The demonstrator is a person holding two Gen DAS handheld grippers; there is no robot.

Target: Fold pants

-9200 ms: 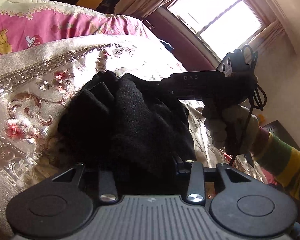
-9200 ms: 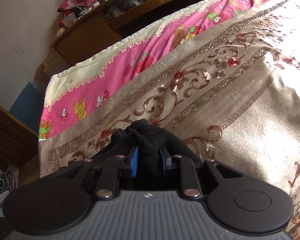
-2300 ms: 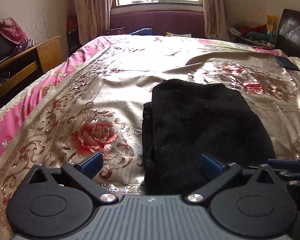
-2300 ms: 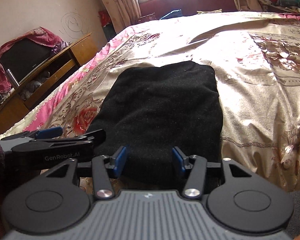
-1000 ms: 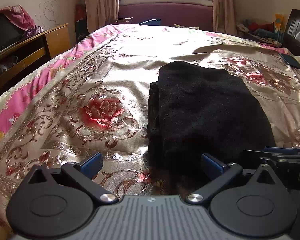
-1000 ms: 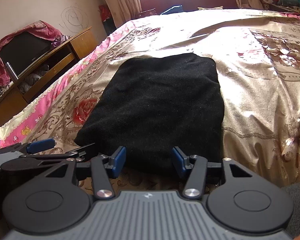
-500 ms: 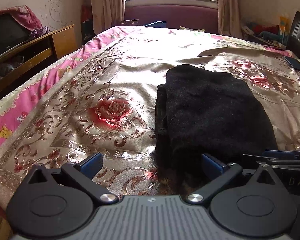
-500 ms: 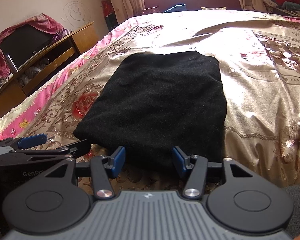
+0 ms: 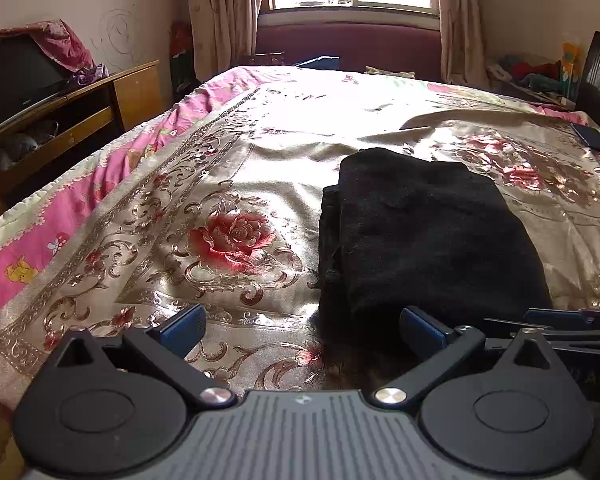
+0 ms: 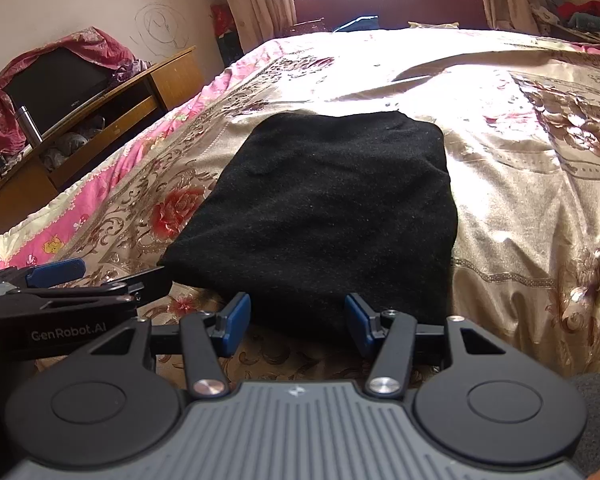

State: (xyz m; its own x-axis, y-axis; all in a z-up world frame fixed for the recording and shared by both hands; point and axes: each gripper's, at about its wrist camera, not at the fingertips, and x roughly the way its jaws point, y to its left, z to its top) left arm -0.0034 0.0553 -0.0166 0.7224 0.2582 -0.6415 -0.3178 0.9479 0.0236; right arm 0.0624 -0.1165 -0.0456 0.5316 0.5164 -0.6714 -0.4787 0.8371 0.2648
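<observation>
The pants (image 10: 324,216) lie folded in a compact black stack on the bedspread (image 9: 228,184), near the bed's front edge. The left gripper (image 9: 302,330) and the right gripper (image 10: 296,322) sit just short of the stack, jaws spread, gripping nothing. Risks, as judged: a jaw catching the loose layered edge on the stack's left side would drag the top layer askew. The glossy bedspread may let the stack slide.
</observation>
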